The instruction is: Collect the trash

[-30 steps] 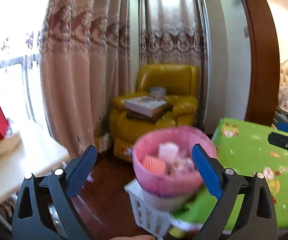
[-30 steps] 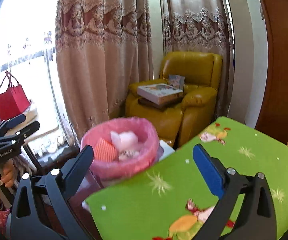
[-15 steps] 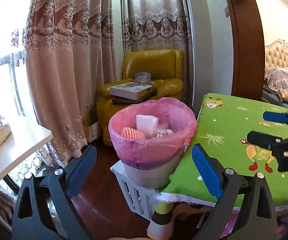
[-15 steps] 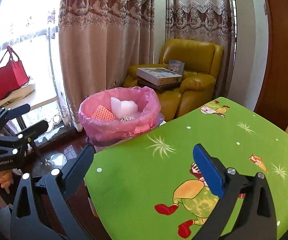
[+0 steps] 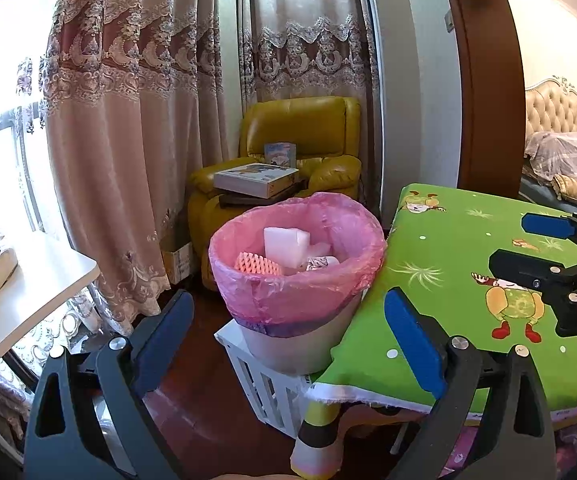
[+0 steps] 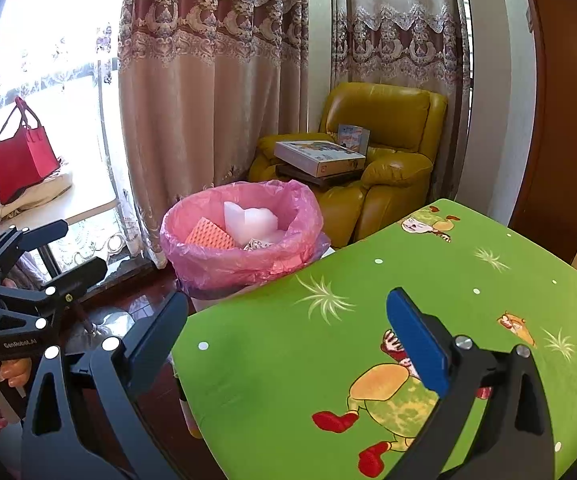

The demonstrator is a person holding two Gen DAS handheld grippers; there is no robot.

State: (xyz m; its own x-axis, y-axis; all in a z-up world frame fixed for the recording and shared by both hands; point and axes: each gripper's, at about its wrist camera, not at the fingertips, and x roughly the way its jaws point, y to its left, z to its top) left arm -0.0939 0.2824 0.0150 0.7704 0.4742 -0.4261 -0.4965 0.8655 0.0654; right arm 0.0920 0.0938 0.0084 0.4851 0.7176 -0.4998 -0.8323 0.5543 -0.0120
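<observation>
Both cameras have backed away from the pink-bagged trash bin [image 5: 296, 264], which sits beside the green table [image 6: 428, 292] on a white crate [image 5: 264, 384]. Foam and an orange pad lie inside (bin looks nearly full). Left gripper [image 5: 288, 336] and right gripper [image 6: 288, 332] are wide apart, holding nothing. Next, I think, find more trash.

Bin [image 5: 308, 344]: white, upright, pink liner [image 5: 288, 292] folded over rim, sits on a white crate [image 5: 264, 388] just beside the tabletop [image 5: 460, 280] edge. Inside: white foam block [image 5: 286, 242] upright near the back, orange ridged piece [image 5: 258, 266] left of it, small crumpled printed wrapper [image 5: 320, 263] at right.
</observation>
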